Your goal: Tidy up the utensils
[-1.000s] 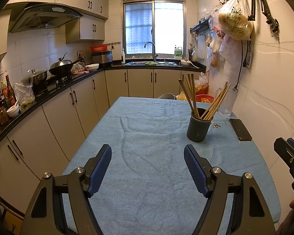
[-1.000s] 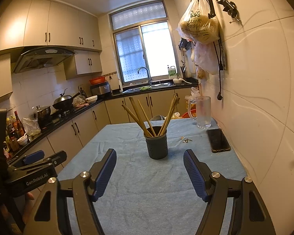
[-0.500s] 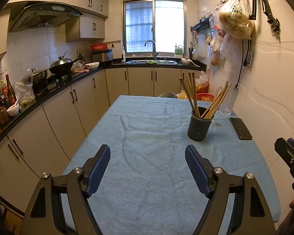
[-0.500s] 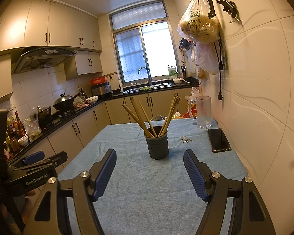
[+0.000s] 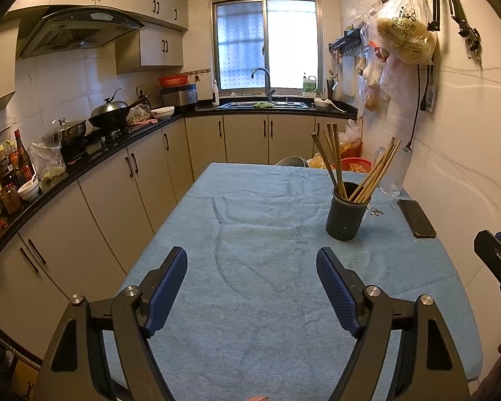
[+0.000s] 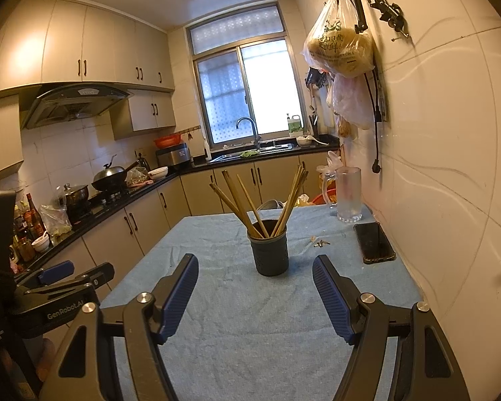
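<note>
A dark grey utensil cup (image 5: pixel 345 215) stands on the blue-cloth table (image 5: pixel 250 300), holding several wooden chopsticks (image 5: pixel 370 175) that fan out left and right. It also shows in the right wrist view (image 6: pixel 270 250) with its chopsticks (image 6: pixel 240 205). My left gripper (image 5: pixel 252 287) is open and empty, low over the table's near left part, well short of the cup. My right gripper (image 6: pixel 255 295) is open and empty, facing the cup from a short distance. The right gripper's edge shows at the far right of the left wrist view (image 5: pixel 497 264).
A black phone (image 6: pixel 373 242) lies by the right wall, with small keys (image 6: pixel 320 242) beside it and a glass mug (image 6: pixel 348 198) behind. Counter, stove and cabinets (image 5: pixel 117 180) run along the left. Bags (image 6: pixel 340 50) hang on the wall.
Both grippers have stayed open and nearly still; the left wrist view has shifted very slightly. The cup and chopsticks have not moved.
</note>
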